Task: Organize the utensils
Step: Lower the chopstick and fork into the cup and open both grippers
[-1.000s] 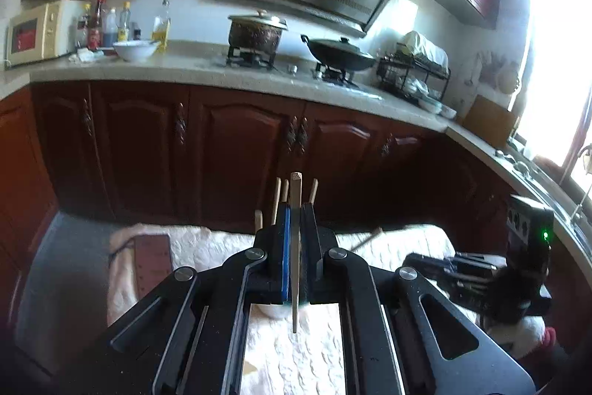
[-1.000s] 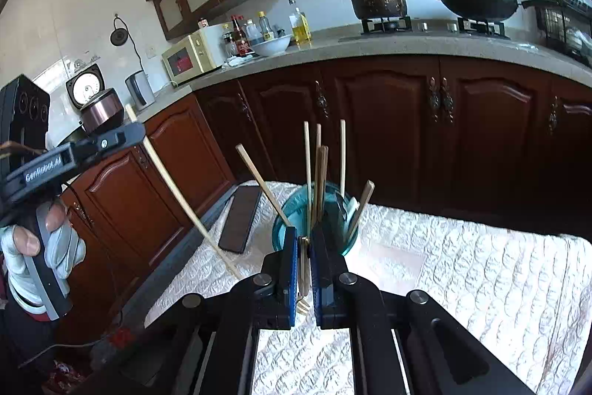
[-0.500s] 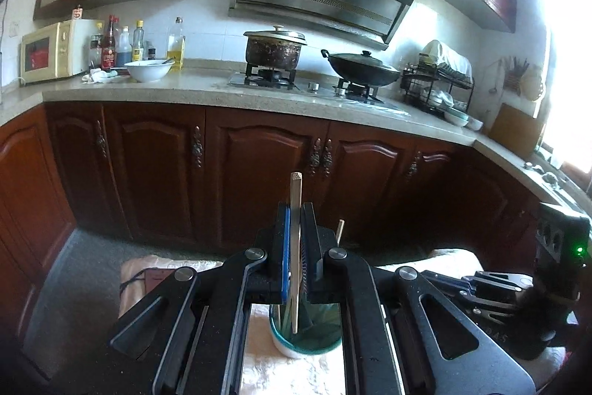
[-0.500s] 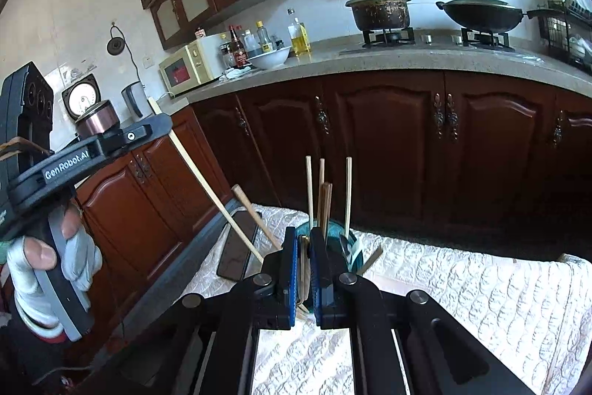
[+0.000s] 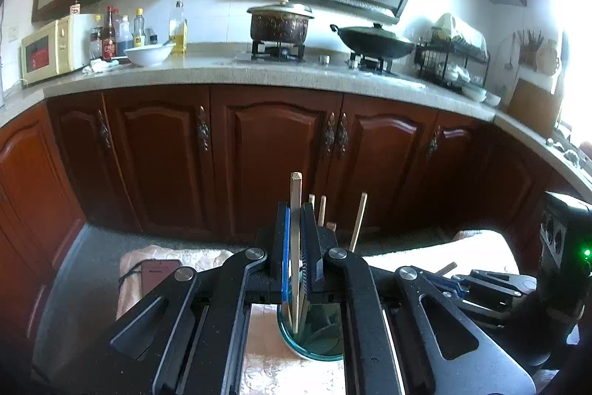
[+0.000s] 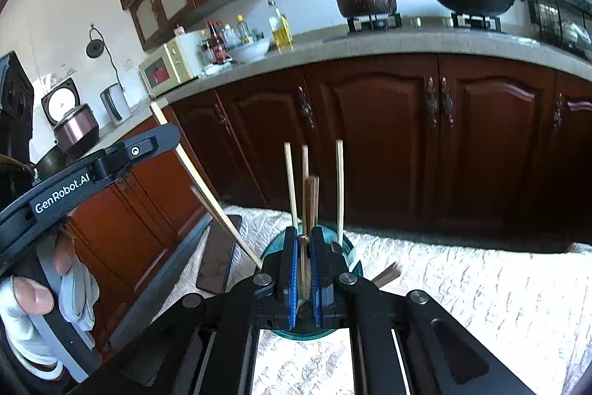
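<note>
Here both tongs clamp utensils: left tongs [image 5: 295, 247] hold chopstick [image 5: 295, 210] upright.

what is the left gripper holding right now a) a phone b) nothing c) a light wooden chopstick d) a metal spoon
c: the left gripper is shut on a pale chopstick that sticks up between its fingers, its lower end over the teal cup.

A teal glass cup [image 5: 314, 339] is standing upright on the white quilted cloth [image 6: 462, 284], near its far edge, holding several pale chopsticks [image 6: 339, 187] on end. One more chopstick [image 5: 295, 247] is slanting down into its mouth.
</note>
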`<state>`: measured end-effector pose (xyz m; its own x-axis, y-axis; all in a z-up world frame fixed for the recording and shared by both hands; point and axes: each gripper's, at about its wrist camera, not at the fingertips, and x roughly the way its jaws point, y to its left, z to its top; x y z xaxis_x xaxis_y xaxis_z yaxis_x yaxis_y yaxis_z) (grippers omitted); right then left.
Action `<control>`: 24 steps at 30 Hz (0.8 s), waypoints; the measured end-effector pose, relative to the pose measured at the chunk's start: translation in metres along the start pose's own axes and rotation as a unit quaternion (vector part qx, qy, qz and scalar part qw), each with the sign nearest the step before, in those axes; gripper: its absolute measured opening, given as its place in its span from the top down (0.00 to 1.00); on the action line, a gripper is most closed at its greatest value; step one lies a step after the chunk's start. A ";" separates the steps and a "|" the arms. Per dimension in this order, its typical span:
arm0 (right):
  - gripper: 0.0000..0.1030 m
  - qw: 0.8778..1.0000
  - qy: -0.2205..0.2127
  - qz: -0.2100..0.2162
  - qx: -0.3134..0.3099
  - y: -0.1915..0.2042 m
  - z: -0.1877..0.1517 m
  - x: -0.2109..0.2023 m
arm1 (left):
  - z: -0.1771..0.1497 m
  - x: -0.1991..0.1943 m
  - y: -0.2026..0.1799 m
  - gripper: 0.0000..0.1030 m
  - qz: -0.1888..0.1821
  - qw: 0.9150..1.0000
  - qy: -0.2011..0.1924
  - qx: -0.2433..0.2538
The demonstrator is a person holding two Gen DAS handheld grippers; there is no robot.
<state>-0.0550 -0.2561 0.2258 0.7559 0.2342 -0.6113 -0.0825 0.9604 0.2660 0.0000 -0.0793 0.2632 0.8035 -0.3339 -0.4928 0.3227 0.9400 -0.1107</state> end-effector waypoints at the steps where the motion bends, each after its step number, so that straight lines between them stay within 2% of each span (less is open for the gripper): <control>1: 0.95 1.000 0.003 0.000 0.001 -0.001 -0.002 0.002 | -0.002 0.003 -0.001 0.96 0.001 1.000 0.003 0.002; 12: 0.94 0.999 0.042 -0.001 0.028 -0.015 -0.028 0.030 | -0.020 0.025 -0.005 0.96 0.005 1.000 0.030 0.002; 24: 0.95 0.997 0.073 -0.027 0.017 -0.019 -0.048 0.046 | -0.034 0.038 -0.008 0.96 0.010 0.998 0.054 -0.001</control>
<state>-0.0496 -0.2560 0.1573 0.6557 0.2045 -0.7268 -0.0205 0.9671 0.2536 0.0105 -0.0967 0.2158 0.7514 -0.3048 -0.5852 0.3059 0.9468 -0.1004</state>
